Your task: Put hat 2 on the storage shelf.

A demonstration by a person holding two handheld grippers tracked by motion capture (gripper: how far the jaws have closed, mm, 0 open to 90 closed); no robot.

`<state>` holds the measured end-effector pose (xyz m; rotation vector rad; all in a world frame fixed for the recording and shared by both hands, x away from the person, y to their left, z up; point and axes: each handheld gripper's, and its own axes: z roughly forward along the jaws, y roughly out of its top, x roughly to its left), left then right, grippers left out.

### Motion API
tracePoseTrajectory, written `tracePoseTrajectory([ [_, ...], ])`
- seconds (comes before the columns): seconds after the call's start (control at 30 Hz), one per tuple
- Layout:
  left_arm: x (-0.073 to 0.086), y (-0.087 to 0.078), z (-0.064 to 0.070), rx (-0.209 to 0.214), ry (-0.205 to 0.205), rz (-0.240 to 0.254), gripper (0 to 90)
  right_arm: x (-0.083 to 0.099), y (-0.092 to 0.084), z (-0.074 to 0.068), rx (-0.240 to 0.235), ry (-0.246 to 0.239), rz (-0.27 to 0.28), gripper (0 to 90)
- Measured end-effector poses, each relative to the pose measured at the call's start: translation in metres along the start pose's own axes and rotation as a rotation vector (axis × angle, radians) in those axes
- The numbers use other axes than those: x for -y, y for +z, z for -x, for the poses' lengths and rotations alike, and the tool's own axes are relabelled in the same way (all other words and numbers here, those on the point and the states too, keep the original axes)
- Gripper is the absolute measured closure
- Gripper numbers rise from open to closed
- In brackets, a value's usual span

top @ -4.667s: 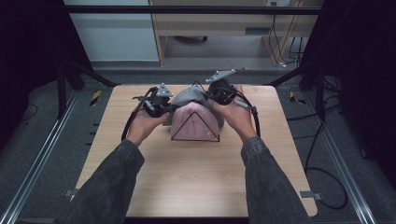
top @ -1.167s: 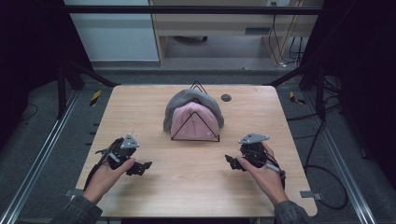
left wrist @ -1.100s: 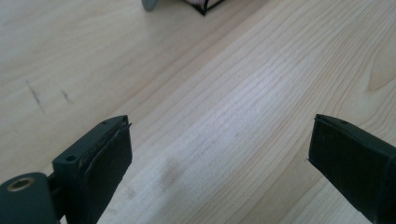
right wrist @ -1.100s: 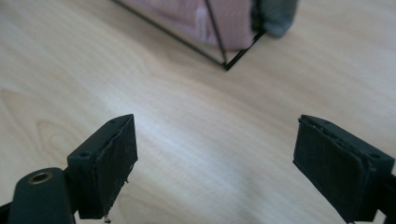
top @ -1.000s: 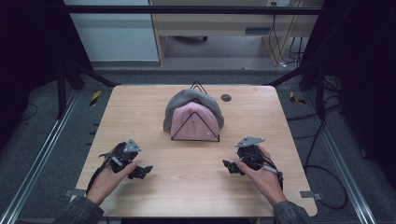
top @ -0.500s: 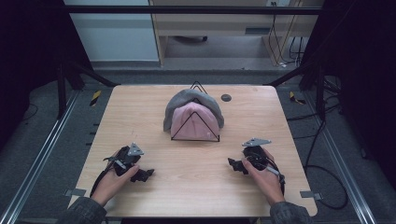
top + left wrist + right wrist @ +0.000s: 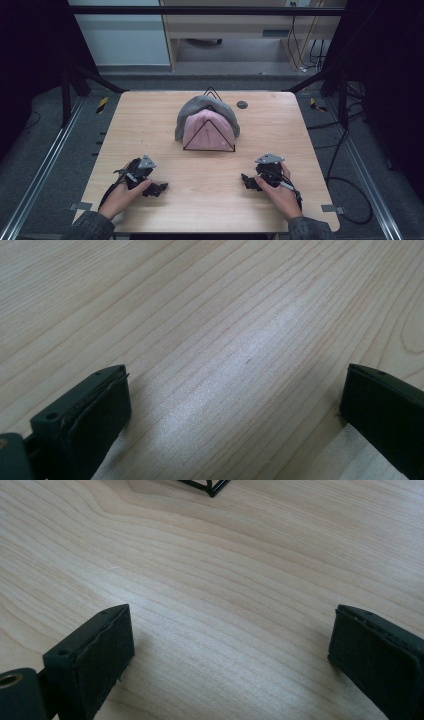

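Both hands have come away from the hats at the far middle of the table and now rest low at its near edge, well apart from the stack; the jaws of both grippers have just been opening, with nothing between them.

From the high view, the left gripper (image 7: 159, 189) lies on the table (image 7: 280, 125) at the near left and the right gripper (image 7: 247, 181) at the near right, each in its hand. The pink hat (image 7: 206, 131) sits on the black wire stand (image 7: 210, 95) with the grey hat (image 7: 200, 106) draped behind and over it, untouched by either tool.

Along the left gripper view, the two black jaws stand wide apart over bare wood grain, holding nothing.

Along the right gripper view, the jaws are likewise spread wide and empty, and a corner of the wire stand (image 7: 210, 487) shows at the top edge.

Judging by this, the hats look placed on the stand and the hands seem parked: the work appears finished, or paused between steps.
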<state>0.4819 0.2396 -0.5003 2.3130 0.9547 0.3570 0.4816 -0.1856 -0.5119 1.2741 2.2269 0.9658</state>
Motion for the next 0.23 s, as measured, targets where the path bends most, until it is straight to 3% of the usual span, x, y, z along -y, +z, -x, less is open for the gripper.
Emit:
tracePoseTrajectory([
  [0.23,0.0015,-0.0011,-0.0008,0.011,0.013,0.001,0.0,0.0012,-0.0012,-0.0022,-0.005,-0.009,-0.001,4.4],
])
